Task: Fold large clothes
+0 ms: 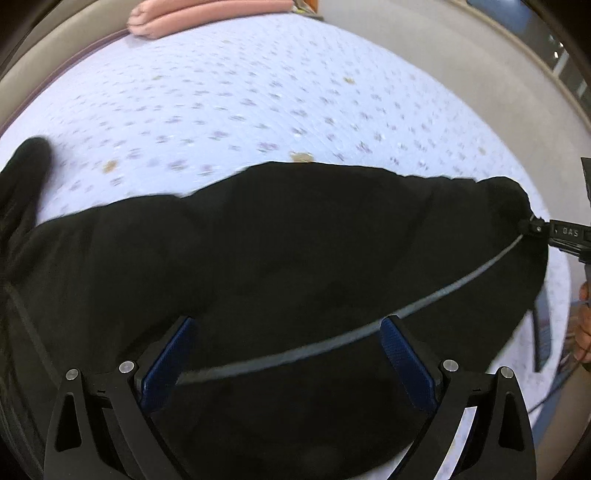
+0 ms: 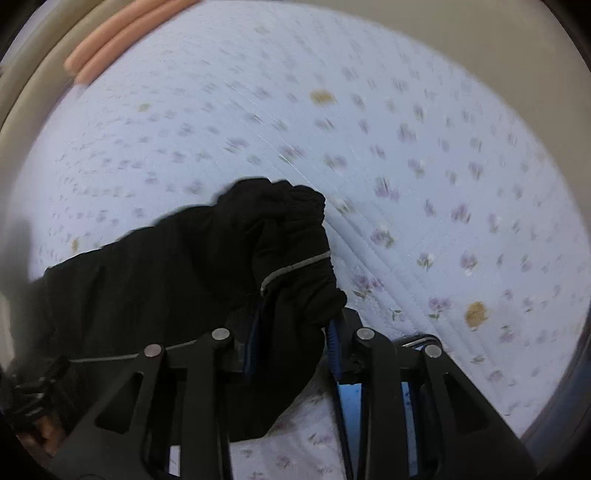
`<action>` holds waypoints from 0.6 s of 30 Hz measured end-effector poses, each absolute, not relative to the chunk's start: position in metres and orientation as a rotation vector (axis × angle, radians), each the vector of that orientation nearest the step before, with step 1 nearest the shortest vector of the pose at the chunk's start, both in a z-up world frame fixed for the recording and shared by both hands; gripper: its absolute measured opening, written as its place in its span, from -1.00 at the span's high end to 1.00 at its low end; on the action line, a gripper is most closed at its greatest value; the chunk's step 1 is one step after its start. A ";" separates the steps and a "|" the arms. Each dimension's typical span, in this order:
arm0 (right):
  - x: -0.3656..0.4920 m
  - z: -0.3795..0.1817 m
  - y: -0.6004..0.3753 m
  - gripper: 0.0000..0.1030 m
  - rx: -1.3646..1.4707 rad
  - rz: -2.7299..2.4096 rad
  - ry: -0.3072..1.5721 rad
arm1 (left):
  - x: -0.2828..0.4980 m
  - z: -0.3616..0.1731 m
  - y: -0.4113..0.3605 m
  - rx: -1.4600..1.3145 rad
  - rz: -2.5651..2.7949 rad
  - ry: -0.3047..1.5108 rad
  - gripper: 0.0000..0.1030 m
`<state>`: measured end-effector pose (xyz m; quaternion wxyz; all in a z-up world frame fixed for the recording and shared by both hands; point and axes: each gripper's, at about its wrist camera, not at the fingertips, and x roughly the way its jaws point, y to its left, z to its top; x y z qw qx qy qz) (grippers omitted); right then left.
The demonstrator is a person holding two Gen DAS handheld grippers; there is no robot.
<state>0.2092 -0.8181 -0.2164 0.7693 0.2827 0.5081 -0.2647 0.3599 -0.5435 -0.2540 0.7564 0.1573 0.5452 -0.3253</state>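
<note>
The black garment (image 1: 280,251) is lying across the near part of the bed (image 1: 258,103), and its left end is running out of the left wrist view. Motion blur is smearing the bed's flower print. The left hand-held gripper (image 1: 288,354) is hovering over the garment with its jaws wide apart, holding nothing. The right hand-held gripper (image 2: 291,332) is clamping the garment's gathered right end. A pink roll (image 1: 192,16) is lying at the bed's far edge.

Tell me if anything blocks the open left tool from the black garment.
Nothing visible does. The left tool hangs open directly over the black garment, with only its grey stripe between the fingers. The right tool already grips the bunched end.
</note>
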 end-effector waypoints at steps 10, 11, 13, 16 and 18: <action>0.243 -0.133 -0.701 0.67 0.513 -0.435 0.972 | 0.355 -0.208 -0.370 0.253 -0.532 1.154 -0.93; 0.248 -0.126 -0.684 0.67 0.493 -0.420 0.965 | 0.356 -0.207 -0.357 0.248 -0.508 1.154 -0.93; 0.255 -0.114 -0.651 0.68 0.455 -0.382 0.957 | 0.358 -0.201 -0.316 0.229 -0.452 1.164 -0.93; 0.277 -0.098 -0.591 0.69 0.389 -0.318 0.944 | 0.362 -0.192 -0.267 0.201 -0.391 1.200 -0.93; 0.292 -0.091 -0.556 0.69 0.359 -0.279 0.938 | 0.365 -0.188 -0.228 0.186 -0.364 1.216 -0.93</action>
